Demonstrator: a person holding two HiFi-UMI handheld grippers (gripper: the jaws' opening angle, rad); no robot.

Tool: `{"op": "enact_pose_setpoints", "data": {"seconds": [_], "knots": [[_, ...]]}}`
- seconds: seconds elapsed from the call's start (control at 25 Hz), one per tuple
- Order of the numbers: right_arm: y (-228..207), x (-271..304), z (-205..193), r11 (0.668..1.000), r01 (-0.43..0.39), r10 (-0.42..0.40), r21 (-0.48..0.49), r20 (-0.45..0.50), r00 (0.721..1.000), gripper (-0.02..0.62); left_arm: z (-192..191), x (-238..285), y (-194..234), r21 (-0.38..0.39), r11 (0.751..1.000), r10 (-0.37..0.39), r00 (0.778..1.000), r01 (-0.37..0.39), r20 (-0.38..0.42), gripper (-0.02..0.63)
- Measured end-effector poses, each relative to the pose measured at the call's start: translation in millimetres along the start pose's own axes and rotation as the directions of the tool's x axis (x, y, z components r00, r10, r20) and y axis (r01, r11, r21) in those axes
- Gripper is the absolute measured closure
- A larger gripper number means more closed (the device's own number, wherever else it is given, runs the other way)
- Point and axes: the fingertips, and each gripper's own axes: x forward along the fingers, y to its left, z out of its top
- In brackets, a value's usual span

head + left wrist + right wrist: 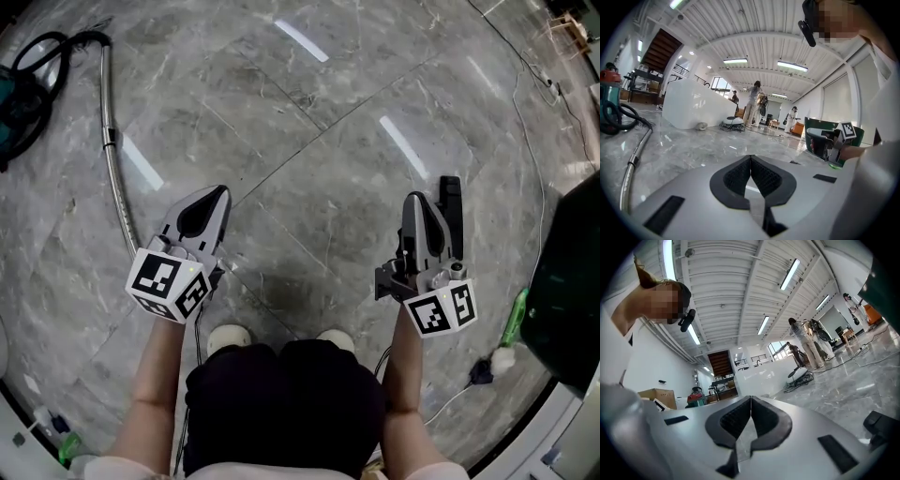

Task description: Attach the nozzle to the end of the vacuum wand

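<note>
Both held forward, apart: left gripper, right gripper; jaws together, empty.

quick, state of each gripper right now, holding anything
left gripper: closed, jaws together, holding nothing
right gripper: closed, jaws together, holding nothing

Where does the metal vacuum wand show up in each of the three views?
Head view: vacuum wand at upper left, curving down toward the left tool.
Left gripper view: along the left edge.
Right gripper view: not in it.
Shared landmark: teal vacuum body, in all three.
</note>
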Motion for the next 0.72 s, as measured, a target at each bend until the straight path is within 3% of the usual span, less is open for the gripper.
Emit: {"op": "enact_pose_setpoints", "data": {"seconds": [0.16,0.36,0.6,0.72], "knots": [[0,-1,-25,1.000,-0.031,0.031,-0.007,-0.003,1.000,0.580,-16,0,-2,0.030,0.999,-0.024,1.000,0.025,-0.021,0.595],[8,2,-46,0.998,-0.063,0.062,0.030,0.008,0.998,0.580,-38,-7,3,0.013,1.000,0.009,1.000,-0.008,-0.029,0.597],[20,9,-63,0.989,-0.107,0.107,0.098,0.004,0.994,0.580,-54,-25,18,0.000,0.996,0.087,0.995,-0.087,-0.047,0.596],[21,7,-68,0.985,-0.117,0.117,0.128,0.007,0.993,0.580,-49,-35,35,0.031,0.989,0.145,0.987,-0.143,-0.064,0.595]]}}
